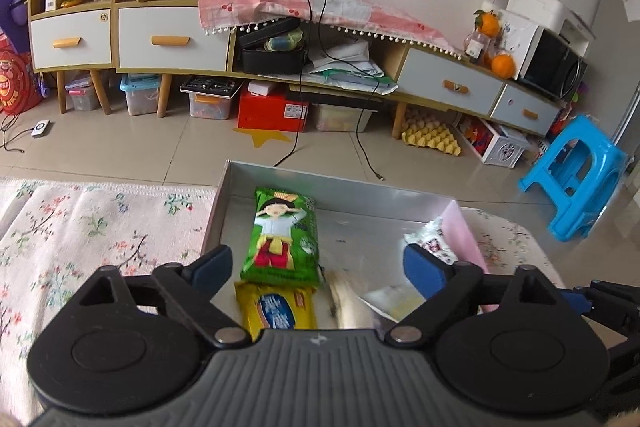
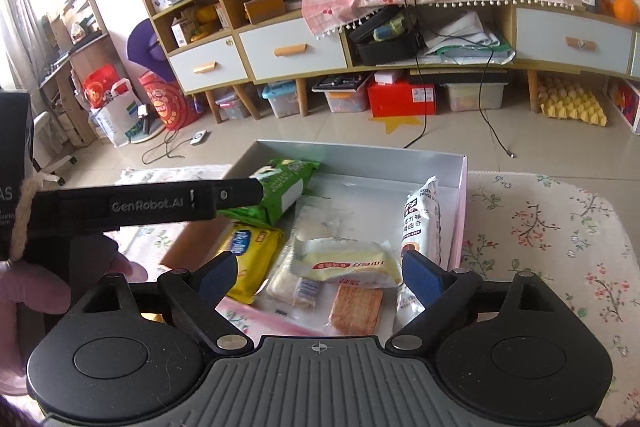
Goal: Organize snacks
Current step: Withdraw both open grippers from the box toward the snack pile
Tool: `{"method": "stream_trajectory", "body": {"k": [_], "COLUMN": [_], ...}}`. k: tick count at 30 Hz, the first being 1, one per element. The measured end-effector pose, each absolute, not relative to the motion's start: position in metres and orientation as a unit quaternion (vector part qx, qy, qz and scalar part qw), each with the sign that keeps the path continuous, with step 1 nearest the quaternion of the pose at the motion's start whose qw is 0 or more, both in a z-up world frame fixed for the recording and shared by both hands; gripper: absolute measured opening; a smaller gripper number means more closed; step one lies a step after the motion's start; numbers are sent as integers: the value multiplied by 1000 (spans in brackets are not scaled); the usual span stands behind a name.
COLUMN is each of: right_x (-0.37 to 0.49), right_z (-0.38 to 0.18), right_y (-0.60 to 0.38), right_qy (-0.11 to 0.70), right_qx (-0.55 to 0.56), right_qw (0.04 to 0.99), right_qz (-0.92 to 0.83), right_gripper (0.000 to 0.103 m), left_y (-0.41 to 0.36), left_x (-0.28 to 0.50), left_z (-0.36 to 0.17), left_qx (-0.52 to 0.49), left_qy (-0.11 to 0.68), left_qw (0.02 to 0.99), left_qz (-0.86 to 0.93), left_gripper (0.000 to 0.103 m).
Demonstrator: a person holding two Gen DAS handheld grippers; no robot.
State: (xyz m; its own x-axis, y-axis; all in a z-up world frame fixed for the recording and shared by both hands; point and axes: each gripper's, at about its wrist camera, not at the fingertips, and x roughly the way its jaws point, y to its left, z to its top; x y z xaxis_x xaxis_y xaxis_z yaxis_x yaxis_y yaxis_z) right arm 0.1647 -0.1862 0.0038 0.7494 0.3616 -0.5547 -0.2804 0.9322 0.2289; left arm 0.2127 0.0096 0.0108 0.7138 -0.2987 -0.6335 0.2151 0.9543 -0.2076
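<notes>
A silver box (image 1: 360,195) (image 2: 360,155) with pink outer walls lies on a floral cloth and holds several snacks. A green snack pack (image 1: 282,239) (image 2: 284,191) lies at its left, a yellow pack (image 1: 276,311) (image 2: 248,255) in front of it. A white-yellow bread pack (image 2: 344,263), a cracker pack (image 2: 356,309) and a tall white pack (image 2: 420,219) (image 1: 430,241) lie to the right. My left gripper (image 1: 320,267) is open above the box, empty. My right gripper (image 2: 316,277) is open over the bread pack, empty. The left gripper's body (image 2: 160,205) crosses the right wrist view.
The floral cloth (image 1: 80,235) (image 2: 540,227) covers the table on both sides of the box. Beyond the table edge are the tiled floor, a long cabinet (image 1: 168,43) with drawers, storage bins beneath it and a blue stool (image 1: 576,179) at the right.
</notes>
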Motion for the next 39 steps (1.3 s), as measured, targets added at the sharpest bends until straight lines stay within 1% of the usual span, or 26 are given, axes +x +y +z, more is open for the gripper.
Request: {"method": "stream_trajectory", "body": {"k": [7, 15, 20, 30, 39], "right_x": [132, 98, 82, 55, 50], "right_z": [19, 33, 35, 12, -27], "right_y": [-185, -182, -180, -178, -177], "right_qy": [306, 310, 343, 371, 391], "right_qx": [60, 54, 61, 79, 92], "right_qw": [934, 935, 924, 909, 902], "right_qz": [173, 164, 156, 176, 155], "right_gripper": [94, 94, 94, 94, 94], "left_y": [14, 26, 38, 69, 83], "left_x": [182, 150, 126, 89, 79], "left_z": [24, 33, 34, 18, -3], "left_qx": [-54, -73, -75, -90, -57], "left_qy": [346, 346, 351, 369, 384], "left_qw": [926, 925, 924, 921, 918], "left_qz": [-142, -140, -132, -92, -76], "left_gripper": [101, 103, 103, 103, 103]}}
